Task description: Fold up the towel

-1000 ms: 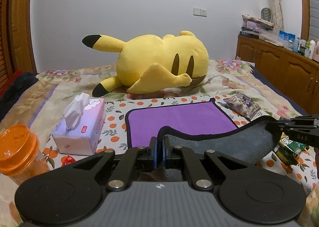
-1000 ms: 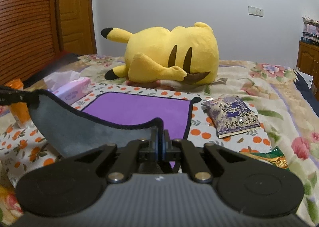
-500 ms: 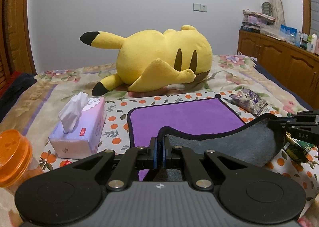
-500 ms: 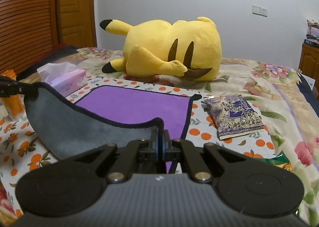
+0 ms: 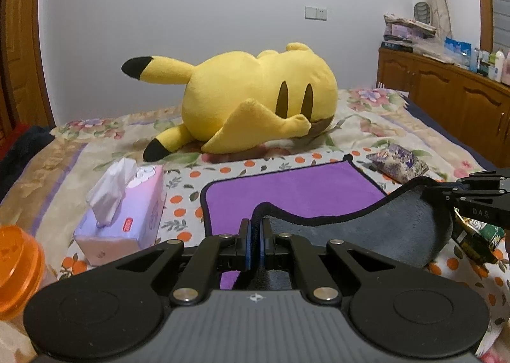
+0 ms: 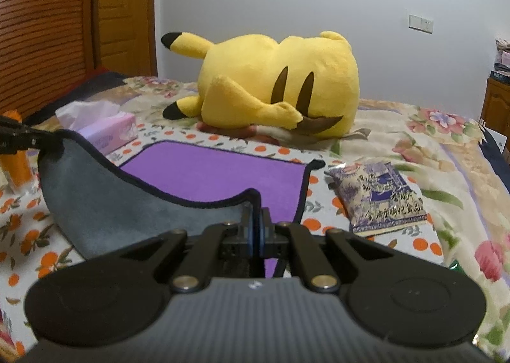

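Observation:
A towel, purple on top (image 5: 293, 190) and grey underneath (image 5: 366, 229), with a black hem, lies on the bed. Its near edge is lifted and curled toward the far edge, grey side showing (image 6: 105, 203). My left gripper (image 5: 255, 229) is shut on the towel's near left corner. My right gripper (image 6: 255, 222) is shut on the near right corner. Each gripper also shows at the edge of the other's view, the right one (image 5: 443, 194) and the left one (image 6: 35, 139). The far half of the towel (image 6: 216, 171) lies flat.
A yellow plush toy (image 5: 261, 104) lies behind the towel. A pink tissue box (image 5: 127, 219) and an orange-lidded jar (image 5: 16, 267) are at the left. A purple snack packet (image 6: 379, 197) and a green packet (image 5: 475, 235) are at the right. A wooden cabinet (image 5: 446, 98) stands far right.
Both grippers have carried the lifted near edge forward toward the plush toy. The grey underside covers more of the purple face. Both grips stayed shut.

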`<act>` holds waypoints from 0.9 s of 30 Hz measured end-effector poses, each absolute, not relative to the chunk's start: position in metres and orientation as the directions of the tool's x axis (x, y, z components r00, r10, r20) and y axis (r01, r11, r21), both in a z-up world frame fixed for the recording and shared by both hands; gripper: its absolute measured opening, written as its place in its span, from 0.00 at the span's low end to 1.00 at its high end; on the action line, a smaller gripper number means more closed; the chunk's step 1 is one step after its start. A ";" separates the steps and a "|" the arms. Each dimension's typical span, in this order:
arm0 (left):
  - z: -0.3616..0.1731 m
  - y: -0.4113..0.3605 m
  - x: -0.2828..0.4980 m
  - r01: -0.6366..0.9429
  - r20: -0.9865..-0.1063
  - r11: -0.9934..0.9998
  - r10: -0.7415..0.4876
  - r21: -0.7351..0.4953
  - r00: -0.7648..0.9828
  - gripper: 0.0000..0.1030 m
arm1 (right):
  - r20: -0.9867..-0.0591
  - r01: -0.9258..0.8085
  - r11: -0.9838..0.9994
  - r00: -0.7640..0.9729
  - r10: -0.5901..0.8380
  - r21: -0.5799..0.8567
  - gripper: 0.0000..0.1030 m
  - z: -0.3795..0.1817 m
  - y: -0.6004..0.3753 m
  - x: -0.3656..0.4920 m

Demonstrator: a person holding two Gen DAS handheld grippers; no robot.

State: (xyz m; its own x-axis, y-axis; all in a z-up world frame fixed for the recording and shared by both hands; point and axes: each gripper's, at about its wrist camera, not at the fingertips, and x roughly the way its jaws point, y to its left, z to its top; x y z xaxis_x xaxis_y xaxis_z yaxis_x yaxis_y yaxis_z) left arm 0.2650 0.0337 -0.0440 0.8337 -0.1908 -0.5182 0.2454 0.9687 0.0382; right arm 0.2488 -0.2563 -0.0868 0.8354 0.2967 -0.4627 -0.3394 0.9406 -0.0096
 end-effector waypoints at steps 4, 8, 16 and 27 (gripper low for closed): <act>-0.037 0.033 0.268 0.244 -0.503 0.969 -0.194 0.035 0.842 0.06 | -0.437 -0.341 0.940 0.847 0.303 -0.009 0.04 -0.077 -0.256 0.252; -0.031 0.031 0.274 0.239 -0.492 0.970 -0.192 0.033 0.849 0.06 | -0.413 -0.349 0.937 0.854 0.316 -0.004 0.04 -0.069 -0.256 0.257; -0.023 0.030 0.286 0.226 -0.471 0.974 -0.183 0.034 0.863 0.06 | -0.396 -0.356 0.934 0.864 0.312 -0.041 0.04 -0.062 -0.249 0.266; -0.012 0.021 0.312 0.209 -0.441 0.977 -0.166 0.050 0.882 0.06 | -0.382 -0.349 0.934 0.876 0.294 -0.082 0.04 -0.049 -0.246 0.287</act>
